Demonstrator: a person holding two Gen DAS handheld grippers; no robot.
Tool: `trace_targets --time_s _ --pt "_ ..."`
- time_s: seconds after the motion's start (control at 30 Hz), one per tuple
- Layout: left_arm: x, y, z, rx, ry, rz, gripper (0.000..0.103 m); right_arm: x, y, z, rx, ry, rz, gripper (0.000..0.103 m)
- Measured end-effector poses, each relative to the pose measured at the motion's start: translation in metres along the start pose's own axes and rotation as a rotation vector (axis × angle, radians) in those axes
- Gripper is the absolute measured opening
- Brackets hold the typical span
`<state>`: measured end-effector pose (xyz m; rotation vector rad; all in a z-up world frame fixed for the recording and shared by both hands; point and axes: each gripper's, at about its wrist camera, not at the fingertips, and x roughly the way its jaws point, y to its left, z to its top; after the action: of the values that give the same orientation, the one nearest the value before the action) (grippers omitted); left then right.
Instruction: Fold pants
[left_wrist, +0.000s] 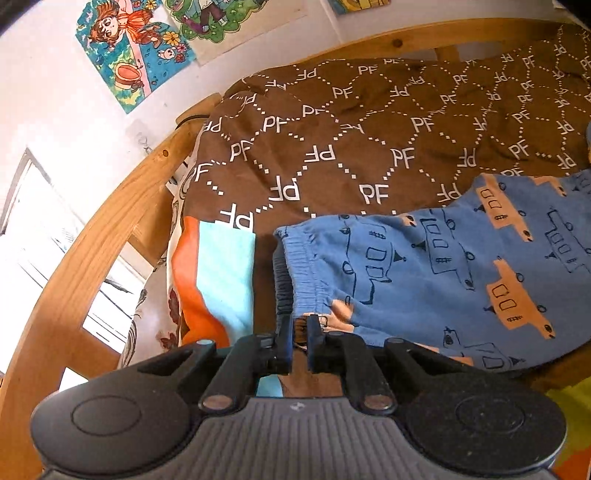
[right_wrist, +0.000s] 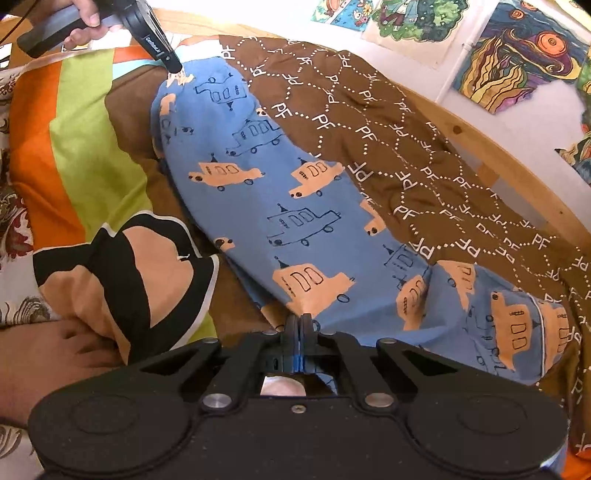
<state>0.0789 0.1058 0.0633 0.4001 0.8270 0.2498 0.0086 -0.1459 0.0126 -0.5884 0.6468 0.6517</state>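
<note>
Hand-held gripper (right_wrist: 301, 325) over brown bedspread (right_wrist: 424, 166)

One pair of blue pants (right_wrist: 280, 192) printed with cars lies on one brown blanket (right_wrist: 424, 155) patterned with white letters. Two black grippers are in view: one (right_wrist: 301, 325) at the near end of the pants, one (right_wrist: 176, 68) at their far end. One hand (right_wrist: 83, 16) holds the far gripper. One striped cloth (right_wrist: 74, 140) in orange and green lies left of the pants. One black and tan garment (right_wrist: 129, 273) sits near the pants' lower left. Three posters (right_wrist: 513, 55) hang on the wall beyond the pants in the right wrist view.
</note>
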Motion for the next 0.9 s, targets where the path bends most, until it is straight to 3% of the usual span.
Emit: trace_targets --time_s 0.07,0.1,0.13,0.2,0.23,0.3,0.37,0.4,0.47,0.6,0.77,0.9 --pt "-0.002 -0.003 0.000 0.002 -0.009 0.012 0.016 0.002 0.000 0.000 0.004 0.013 0.012 0.000" --pt "-0.004 -0.005 -0.001 0.001 -0.017 0.013 0.028 0.005 0.000 -0.001 -0.001 0.034 0.029 0.000" --pt "-0.007 -0.007 -0.001 -0.002 -0.021 0.014 0.052 0.007 0.001 -0.003 0.002 0.055 0.056 0.000" --pt "-0.017 -0.011 -0.003 -0.020 -0.049 -0.003 0.070 0.005 0.003 -0.005 0.018 0.059 0.061 0.004" --pt "-0.023 -0.016 -0.003 -0.020 -0.076 -0.017 0.071 -0.001 0.002 -0.005 0.018 0.050 0.048 0.010" --pt "-0.032 -0.027 -0.002 0.001 -0.115 -0.055 0.079 -0.017 -0.008 -0.004 0.075 0.018 -0.004 0.033" --pt "-0.039 -0.042 0.001 0.007 -0.176 -0.099 0.095 -0.032 -0.026 -0.009 0.199 0.000 -0.078 0.076" --pt "-0.042 -0.052 0.004 0.005 -0.216 -0.130 0.102 -0.039 -0.036 -0.013 0.265 -0.004 -0.125 0.081" --pt "-0.041 -0.077 0.014 0.019 -0.262 -0.220 0.103 -0.052 -0.060 -0.026 0.427 -0.008 -0.206 0.084" --pt "-0.034 -0.146 0.037 0.110 -0.307 -0.433 0.103 -0.067 -0.110 -0.054 0.702 -0.018 -0.249 0.089" --pt "-0.042 -0.230 0.048 0.319 -0.371 -0.649 0.097 -0.061 -0.159 -0.068 0.809 -0.015 -0.242 0.086" --pt "-0.049 -0.271 0.036 0.488 -0.411 -0.688 0.081 -0.040 -0.197 -0.066 0.836 0.001 -0.204 0.072"
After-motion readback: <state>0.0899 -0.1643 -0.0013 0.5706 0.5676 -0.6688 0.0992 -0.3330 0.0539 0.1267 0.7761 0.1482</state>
